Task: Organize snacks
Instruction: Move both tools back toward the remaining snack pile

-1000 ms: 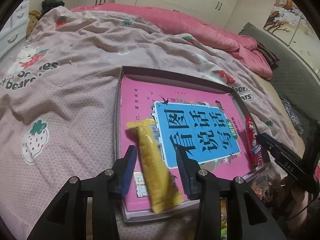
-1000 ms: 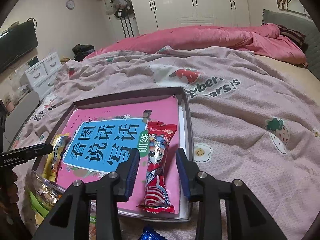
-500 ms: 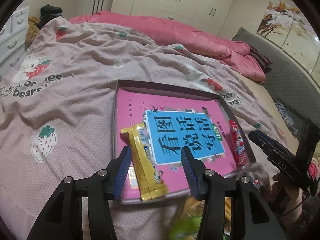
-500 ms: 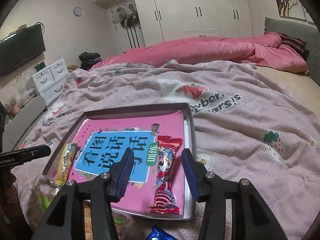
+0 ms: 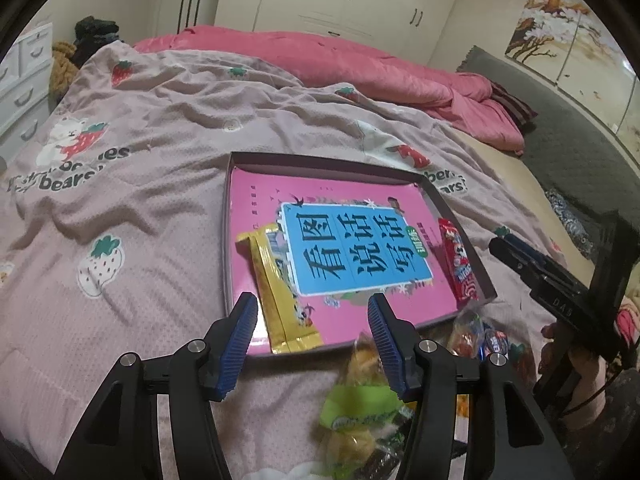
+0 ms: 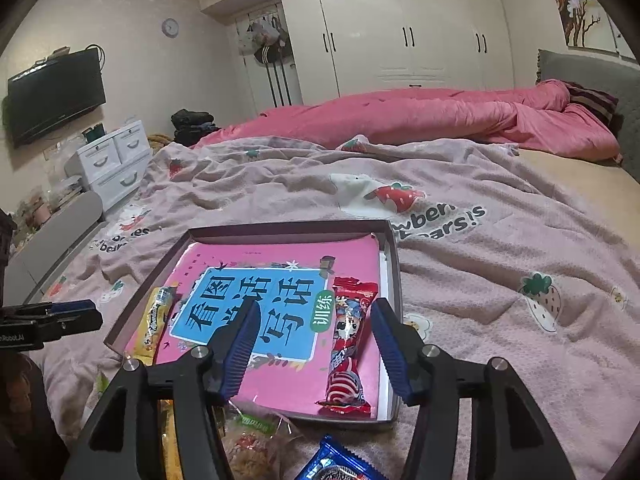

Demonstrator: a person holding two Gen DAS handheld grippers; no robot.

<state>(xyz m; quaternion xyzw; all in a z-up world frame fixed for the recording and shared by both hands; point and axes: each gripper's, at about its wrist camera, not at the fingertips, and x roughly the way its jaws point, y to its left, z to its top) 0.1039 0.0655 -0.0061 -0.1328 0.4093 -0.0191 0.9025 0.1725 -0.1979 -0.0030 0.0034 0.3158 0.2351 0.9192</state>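
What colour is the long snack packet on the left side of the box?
Yellow: the long crinkly snack packet is bright yellow, clearest in the left wrist view.

yellow snack [image 5: 280, 292] lies in tray [image 5: 228, 240]; left gripper [image 5: 312, 320] open above.

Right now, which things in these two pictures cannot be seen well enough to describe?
- Snack pile, left view: blurred, partly behind the left gripper's fingers.
- Blue packet, right view: cut off by the bottom edge.
- Yellow bar, right view: print too small to read.
- Book: its underside and the tray floor beneath are hidden.
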